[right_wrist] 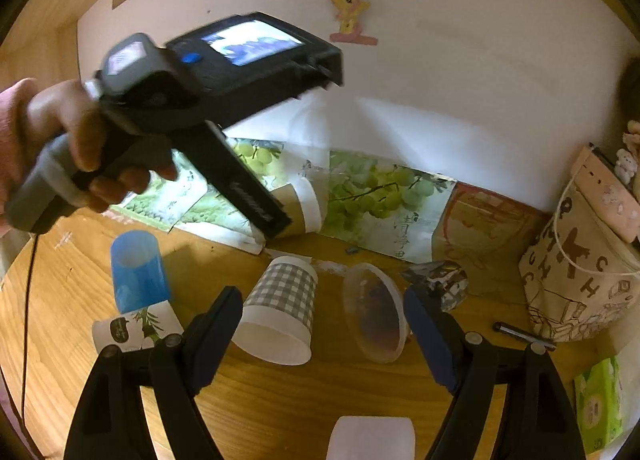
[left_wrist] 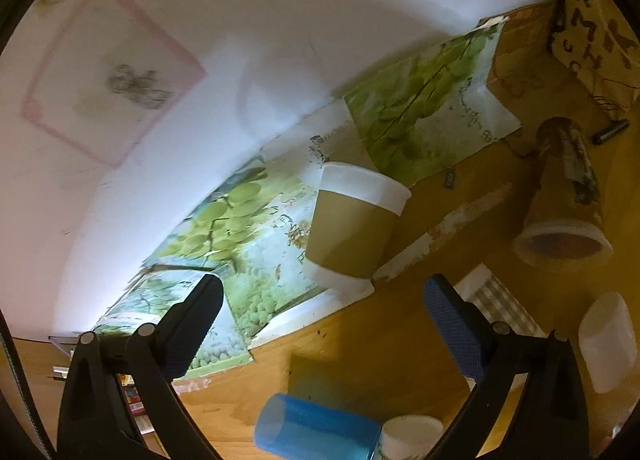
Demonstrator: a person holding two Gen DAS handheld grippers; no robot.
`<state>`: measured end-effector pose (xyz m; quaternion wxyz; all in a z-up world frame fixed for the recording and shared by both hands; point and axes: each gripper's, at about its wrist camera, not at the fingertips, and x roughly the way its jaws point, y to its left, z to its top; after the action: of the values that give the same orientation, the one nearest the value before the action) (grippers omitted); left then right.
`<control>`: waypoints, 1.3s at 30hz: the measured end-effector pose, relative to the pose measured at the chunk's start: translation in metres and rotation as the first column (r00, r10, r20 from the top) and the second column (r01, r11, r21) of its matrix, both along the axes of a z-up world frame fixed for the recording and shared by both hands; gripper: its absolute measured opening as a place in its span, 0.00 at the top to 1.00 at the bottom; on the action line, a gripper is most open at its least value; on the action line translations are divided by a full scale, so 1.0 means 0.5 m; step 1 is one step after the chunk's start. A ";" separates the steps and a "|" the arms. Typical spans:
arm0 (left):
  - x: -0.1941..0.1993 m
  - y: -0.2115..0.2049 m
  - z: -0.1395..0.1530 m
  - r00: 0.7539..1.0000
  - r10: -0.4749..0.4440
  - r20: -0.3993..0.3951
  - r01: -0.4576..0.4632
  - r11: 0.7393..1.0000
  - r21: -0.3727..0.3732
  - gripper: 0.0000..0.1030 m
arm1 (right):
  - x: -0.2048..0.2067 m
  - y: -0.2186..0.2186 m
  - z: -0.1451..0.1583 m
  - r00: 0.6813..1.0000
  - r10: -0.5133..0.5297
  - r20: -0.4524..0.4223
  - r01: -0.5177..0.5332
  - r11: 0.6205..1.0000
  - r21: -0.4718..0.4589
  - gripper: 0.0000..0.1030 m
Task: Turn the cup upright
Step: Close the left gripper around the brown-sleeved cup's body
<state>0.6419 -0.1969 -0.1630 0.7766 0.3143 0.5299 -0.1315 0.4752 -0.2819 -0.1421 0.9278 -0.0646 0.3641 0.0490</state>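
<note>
We approach the brown cup [left_wrist: 352, 223], ahead between our left jaws, spread wide; right jaws gape empty; next, close on it.

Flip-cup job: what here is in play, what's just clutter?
In play: brown-sleeved cup ahead of the open left gripper; checked cup and clear cup, both on their sides before the open right gripper; blue cup.

Clutter: lettered bag, grape posters, pen, tissue pack.

Left tongs [left_wrist: 320, 320] gape wide, tilted, nothing between the pads. Right tongs [right_wrist: 322, 330] also spread wide, empty. The left hand [right_wrist: 60, 139] grips its handle, up-left of the right tongs.
</note>
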 end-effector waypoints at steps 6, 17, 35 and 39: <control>0.039 -0.014 -0.035 0.999 0.045 -0.026 -0.045 0.999 -0.016 0.02 | 0.004 0.011 -0.028 1.000 0.026 -0.012 -0.026 0.999 -0.029 0.19; 0.094 -0.023 -0.066 0.994 0.092 -0.062 -0.097 0.993 -0.072 0.02 | 0.024 0.020 -0.047 0.996 0.065 -0.061 -0.064 0.998 0.014 0.19; 0.122 -0.037 -0.113 0.989 0.063 -0.132 -0.078 0.991 -0.113 0.26 | 0.032 0.034 -0.063 0.990 0.088 -0.107 -0.085 0.996 0.029 0.19; 0.126 -0.055 -0.122 0.990 0.058 -0.131 -0.073 0.991 -0.108 0.25 | 0.034 0.028 -0.066 0.991 0.080 -0.112 -0.076 0.996 0.037 0.19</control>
<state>0.7047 -0.2245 -0.2240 0.7614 0.2434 0.5803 -0.1555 0.4921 -0.2680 -0.1753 0.9040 -0.0605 0.4126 0.0946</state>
